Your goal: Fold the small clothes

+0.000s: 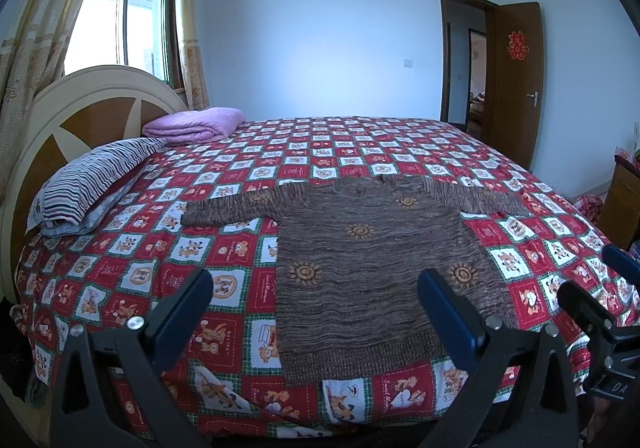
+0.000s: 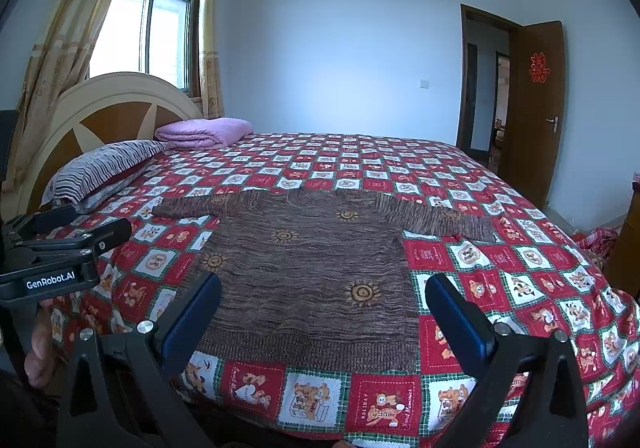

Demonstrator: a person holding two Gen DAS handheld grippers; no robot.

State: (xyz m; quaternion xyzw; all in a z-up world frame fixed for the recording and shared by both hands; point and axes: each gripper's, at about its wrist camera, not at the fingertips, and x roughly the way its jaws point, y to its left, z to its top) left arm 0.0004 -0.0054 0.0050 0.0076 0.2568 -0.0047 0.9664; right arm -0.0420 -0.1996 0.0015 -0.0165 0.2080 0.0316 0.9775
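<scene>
On the bedspread, dead centre, the sweater lies flat, sleeves out at 9 and 3. Left gripper and right gripper hover at 6, fingers spread wide, holding nothing.

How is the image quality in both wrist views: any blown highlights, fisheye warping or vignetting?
Left wrist view: window blown out, bed edge bows, corners dark, sweater sharp. Right wrist view: window also overexposed, same barrel warp and black corners; sweater pattern stays clear, no motion blur.
</scene>
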